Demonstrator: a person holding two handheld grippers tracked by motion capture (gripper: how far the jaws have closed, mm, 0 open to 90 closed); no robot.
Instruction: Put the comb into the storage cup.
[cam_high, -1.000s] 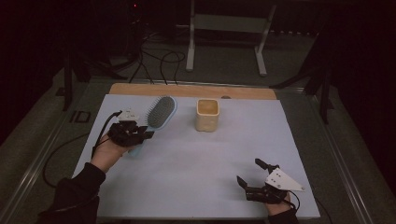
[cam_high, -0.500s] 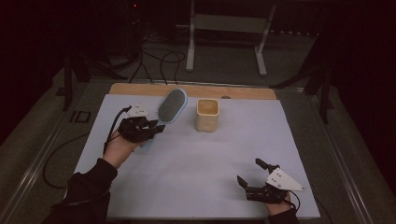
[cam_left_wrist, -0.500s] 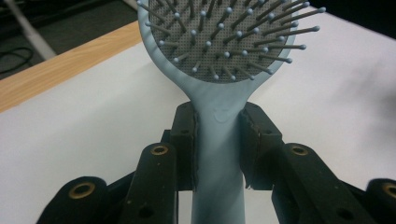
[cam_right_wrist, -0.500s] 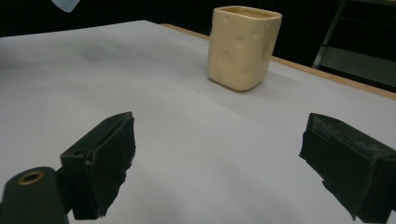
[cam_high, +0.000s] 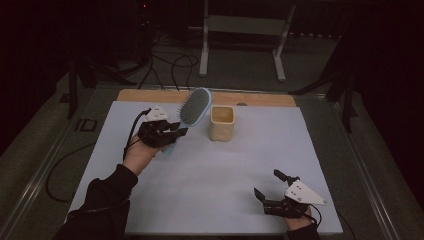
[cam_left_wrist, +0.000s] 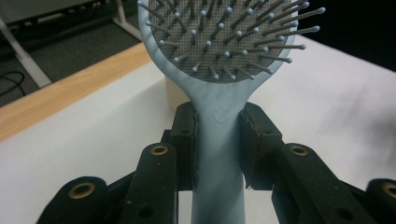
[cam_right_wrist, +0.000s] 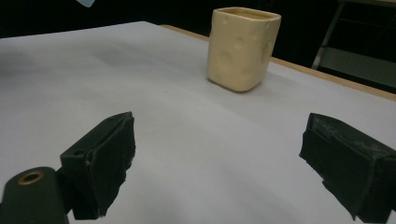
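A: We log the left gripper (cam_high: 172, 132) clamped on the handle of a pale blue hairbrush (cam_high: 192, 107), both pads pressed flat against it in the left gripper view. The brush (cam_left_wrist: 224, 70) rises up and away from the jaws, bristles facing the camera.

B: Agreed. From the high view we see the brush head lifted off the white table cover (cam_high: 210, 170), tilted, just beside a cream square cup (cam_high: 222, 122). The cup stands upright, just past the brush head from the left gripper.

A: And the right gripper (cam_high: 272, 192)?

B: We note its jaws spread wide, nothing between them, low over the cover at the near right. In the right gripper view the cup (cam_right_wrist: 243, 46) sits well ahead of the jaws, apart from them.

A: A wooden strip (cam_high: 150, 95) edges the far side of the cover, beyond the cup.
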